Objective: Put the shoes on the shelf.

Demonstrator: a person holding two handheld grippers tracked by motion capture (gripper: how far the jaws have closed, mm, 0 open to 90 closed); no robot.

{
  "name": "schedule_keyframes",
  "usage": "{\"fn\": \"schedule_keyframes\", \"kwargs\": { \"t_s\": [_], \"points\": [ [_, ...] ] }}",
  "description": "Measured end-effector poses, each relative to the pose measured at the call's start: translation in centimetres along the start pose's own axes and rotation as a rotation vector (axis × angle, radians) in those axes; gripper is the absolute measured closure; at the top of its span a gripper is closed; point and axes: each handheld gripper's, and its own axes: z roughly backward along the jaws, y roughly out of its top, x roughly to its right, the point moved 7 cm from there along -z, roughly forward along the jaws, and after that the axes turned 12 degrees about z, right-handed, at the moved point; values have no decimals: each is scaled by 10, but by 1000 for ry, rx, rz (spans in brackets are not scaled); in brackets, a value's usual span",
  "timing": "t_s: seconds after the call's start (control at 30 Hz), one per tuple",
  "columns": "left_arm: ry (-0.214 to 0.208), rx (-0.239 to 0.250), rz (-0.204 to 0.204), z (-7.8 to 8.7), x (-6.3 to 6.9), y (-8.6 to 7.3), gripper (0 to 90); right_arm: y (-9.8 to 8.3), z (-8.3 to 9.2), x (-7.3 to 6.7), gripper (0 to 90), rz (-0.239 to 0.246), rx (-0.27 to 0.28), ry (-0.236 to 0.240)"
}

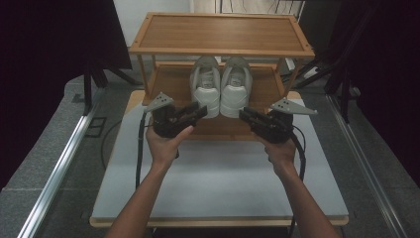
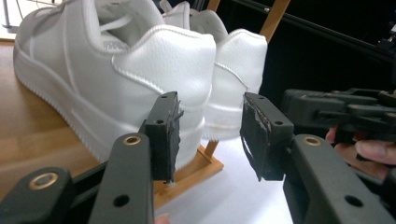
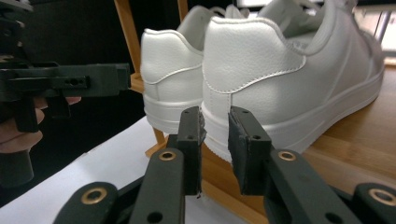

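A pair of white sneakers stands heels toward me on the lower shelf (image 1: pixel 171 82) of a wooden rack: the left shoe (image 1: pixel 205 87) and the right shoe (image 1: pixel 236 87), side by side. My left gripper (image 1: pixel 202 111) sits just off the left shoe's heel (image 2: pixel 116 70). In the left gripper view its jaws (image 2: pixel 210 135) stand apart with nothing between them. My right gripper (image 1: pixel 243 115) is close to the right shoe's heel (image 3: pixel 280 79). Its jaws (image 3: pixel 215 140) show a narrower gap, with no pad touching the shoe. Each gripper view also shows the other gripper farther off.
The rack's top shelf (image 1: pixel 220 32) is bare and overhangs the shoes. The rack stands at the far end of a white table top (image 1: pixel 218 183). Black stands and cables flank the table, with dark curtains on both sides.
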Motion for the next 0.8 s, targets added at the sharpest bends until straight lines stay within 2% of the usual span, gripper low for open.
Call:
{"fn": "schedule_keyframes", "kwargs": {
  "t_s": [0.07, 0.13, 0.3, 0.6, 0.8],
  "points": [
    [-6, -2, 7, 7, -1, -6, 561, -5, 6, -3, 725, 20, 0, -5],
    [-8, -9, 17, 13, -4, -13, 561, -11, 11, -4, 721, 20, -7, -12],
    [4, -36, 34, 26, -14, -32, 557, -32, 23, -5, 709, -26, -13, -10],
    [45, -58, 53, 44, -33, -71, 552, -70, 46, -5, 683, -37, 22, -1],
    [74, -76, 59, 54, -40, -95, 548, -101, 59, -4, 660, -45, -1, -6]
  ]
}}
